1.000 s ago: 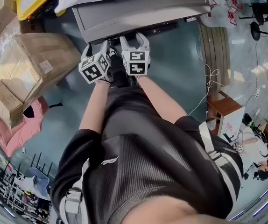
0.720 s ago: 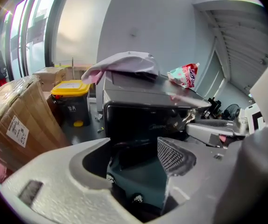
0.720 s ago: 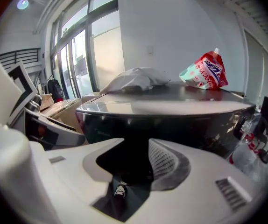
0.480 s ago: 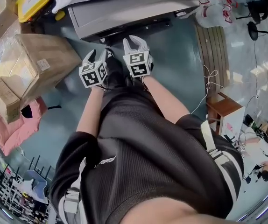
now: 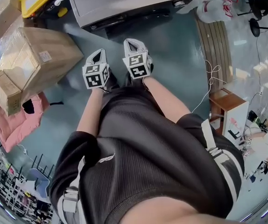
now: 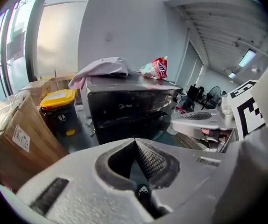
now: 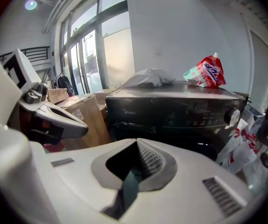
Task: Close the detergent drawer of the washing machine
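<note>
My left gripper (image 5: pixel 98 54) and right gripper (image 5: pixel 133 43) fingers have just pinched together, empty; the washing machine (image 5: pixel 124 3) sits well ahead, front seemingly flush, nothing left to push.

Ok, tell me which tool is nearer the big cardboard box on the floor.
Left. The left tool sits just right of the cardboard box in the head view, apart from it; the right tool is further right, beyond the left one.

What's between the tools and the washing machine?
Only bare green floor, seen in the head view, separates the left tool and right tool from the washing machine.
</note>
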The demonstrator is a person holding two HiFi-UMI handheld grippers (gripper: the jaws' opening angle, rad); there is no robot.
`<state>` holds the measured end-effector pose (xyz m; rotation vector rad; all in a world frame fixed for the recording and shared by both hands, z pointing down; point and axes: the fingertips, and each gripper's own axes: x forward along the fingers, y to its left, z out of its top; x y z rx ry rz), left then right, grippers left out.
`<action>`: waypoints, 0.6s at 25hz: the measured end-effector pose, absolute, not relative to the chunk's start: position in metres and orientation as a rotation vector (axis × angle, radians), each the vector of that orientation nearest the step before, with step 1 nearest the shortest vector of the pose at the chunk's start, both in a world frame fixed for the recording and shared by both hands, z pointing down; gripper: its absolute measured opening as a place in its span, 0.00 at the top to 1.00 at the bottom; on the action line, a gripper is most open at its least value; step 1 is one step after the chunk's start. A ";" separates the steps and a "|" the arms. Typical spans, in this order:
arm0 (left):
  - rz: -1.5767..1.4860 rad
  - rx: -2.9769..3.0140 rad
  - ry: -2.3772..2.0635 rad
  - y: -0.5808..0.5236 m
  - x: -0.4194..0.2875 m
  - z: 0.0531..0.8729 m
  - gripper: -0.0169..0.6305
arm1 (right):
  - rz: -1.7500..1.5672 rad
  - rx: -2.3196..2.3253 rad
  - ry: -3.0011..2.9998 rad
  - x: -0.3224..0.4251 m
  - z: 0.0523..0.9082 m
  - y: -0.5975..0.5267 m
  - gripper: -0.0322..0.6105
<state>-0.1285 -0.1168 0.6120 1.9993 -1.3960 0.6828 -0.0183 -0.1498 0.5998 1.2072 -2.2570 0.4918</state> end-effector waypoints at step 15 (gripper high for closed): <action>0.574 2.403 -0.969 -0.072 -0.141 0.569 0.96 | 0.342 1.506 -2.115 -0.004 0.555 -0.045 0.94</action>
